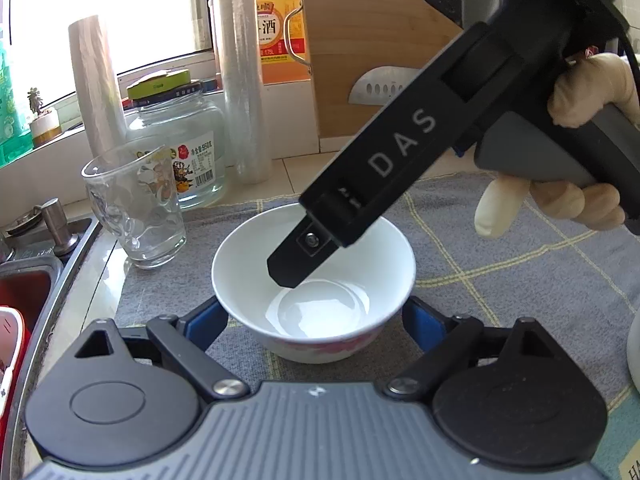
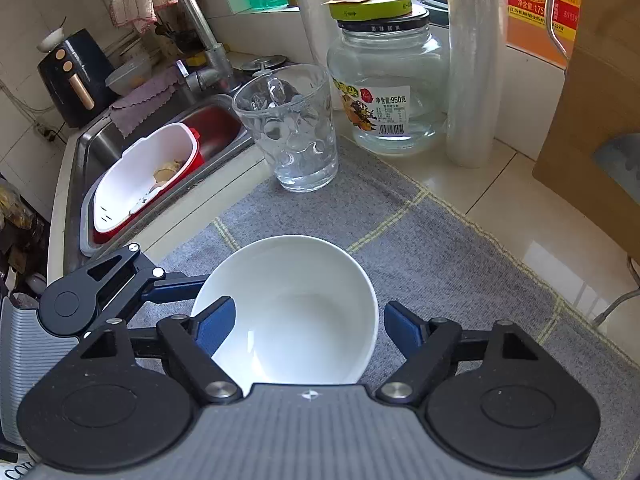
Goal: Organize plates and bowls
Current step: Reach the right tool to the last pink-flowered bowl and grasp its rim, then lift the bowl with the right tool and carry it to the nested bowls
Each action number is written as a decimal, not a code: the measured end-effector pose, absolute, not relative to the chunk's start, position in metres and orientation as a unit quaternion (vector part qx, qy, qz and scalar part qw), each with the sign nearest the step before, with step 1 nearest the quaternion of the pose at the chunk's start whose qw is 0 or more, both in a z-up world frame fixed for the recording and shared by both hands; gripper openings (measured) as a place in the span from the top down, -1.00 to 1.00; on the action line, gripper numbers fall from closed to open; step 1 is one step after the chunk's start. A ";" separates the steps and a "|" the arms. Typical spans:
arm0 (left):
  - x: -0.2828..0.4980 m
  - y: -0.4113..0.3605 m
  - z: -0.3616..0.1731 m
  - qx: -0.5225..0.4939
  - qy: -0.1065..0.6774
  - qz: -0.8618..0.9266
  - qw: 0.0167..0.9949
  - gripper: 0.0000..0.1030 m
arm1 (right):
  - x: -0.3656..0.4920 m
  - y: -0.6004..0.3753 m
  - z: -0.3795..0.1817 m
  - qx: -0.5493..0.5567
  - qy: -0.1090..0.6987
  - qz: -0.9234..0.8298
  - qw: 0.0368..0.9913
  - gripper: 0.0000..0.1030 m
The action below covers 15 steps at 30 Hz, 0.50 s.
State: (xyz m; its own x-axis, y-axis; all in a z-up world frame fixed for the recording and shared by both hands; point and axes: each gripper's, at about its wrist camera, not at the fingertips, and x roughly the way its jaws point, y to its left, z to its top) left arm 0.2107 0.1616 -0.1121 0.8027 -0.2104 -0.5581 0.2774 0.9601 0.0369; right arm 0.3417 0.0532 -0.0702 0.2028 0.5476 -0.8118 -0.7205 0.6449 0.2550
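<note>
Bowl (image 1: 314,284) first, in my left wrist view: white, with a pink pattern low on its outer wall, it sits upright on the grey checked mat (image 1: 500,264), and my left gripper (image 1: 314,322) is spread wide around it, one blue pad (image 1: 202,322) at each side of the bowl's lower wall — I cannot tell whether either pad touches it. My right gripper comes down from the upper right, held in my gloved right hand (image 1: 576,152), and one black finger (image 1: 296,260) reaches over the rim into the bowl. Beyond the bowl, a clear glass mug (image 1: 136,208) stands at the mat's left edge, a glass jar (image 1: 180,152) behind it, a roll of plastic film (image 1: 244,80) beside the jar, and a wooden cutting board (image 1: 360,40) leans at the back. From the right wrist view, the same bowl (image 2: 296,312) lies between the jaws of my right gripper (image 2: 310,326), which is wide open — its left blue pad (image 2: 216,326) hangs inside the bowl over the rim, its right pad outside and just clear of the wall, gripping nothing. My left gripper (image 2: 172,292) shows at the bowl's left side. The mug (image 2: 290,128) and jar (image 2: 386,80) stand past the bowl, and left of the mat is the sink (image 2: 100,140) with a red-and-white basket (image 2: 132,176) in it.
</note>
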 end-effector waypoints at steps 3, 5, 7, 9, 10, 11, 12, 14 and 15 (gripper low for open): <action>0.211 0.162 -0.112 0.060 0.286 -0.127 0.948 -0.79 | 0.344 0.053 -0.072 -0.083 0.482 0.413 0.768 -0.56; 0.211 0.162 -0.111 0.059 0.288 -0.127 0.947 -0.79 | 0.344 0.053 -0.071 -0.081 0.481 0.415 0.768 -0.56; 0.210 0.162 -0.110 0.057 0.287 -0.128 0.948 -0.79 | 0.345 0.053 -0.070 -0.078 0.480 0.418 0.768 -0.55; 0.210 0.164 -0.109 0.051 0.287 -0.128 0.948 -0.79 | 0.346 0.053 -0.071 -0.075 0.481 0.420 0.765 -0.54; 0.210 0.164 -0.109 0.050 0.286 -0.129 0.948 -0.79 | 0.346 0.054 -0.071 -0.076 0.483 0.421 0.764 -0.54; 0.211 0.164 -0.110 0.050 0.286 -0.130 0.948 -0.78 | 0.346 0.054 -0.071 -0.077 0.483 0.421 0.764 -0.53; 0.211 0.164 -0.110 0.051 0.286 -0.129 0.948 -0.78 | 0.346 0.054 -0.072 -0.076 0.484 0.421 0.763 -0.52; 0.211 0.164 -0.110 0.050 0.286 -0.129 0.948 -0.78 | 0.346 0.053 -0.072 -0.074 0.484 0.422 0.763 -0.52; 0.211 0.164 -0.110 0.051 0.286 -0.129 0.948 -0.78 | 0.346 0.053 -0.072 -0.072 0.484 0.423 0.763 -0.52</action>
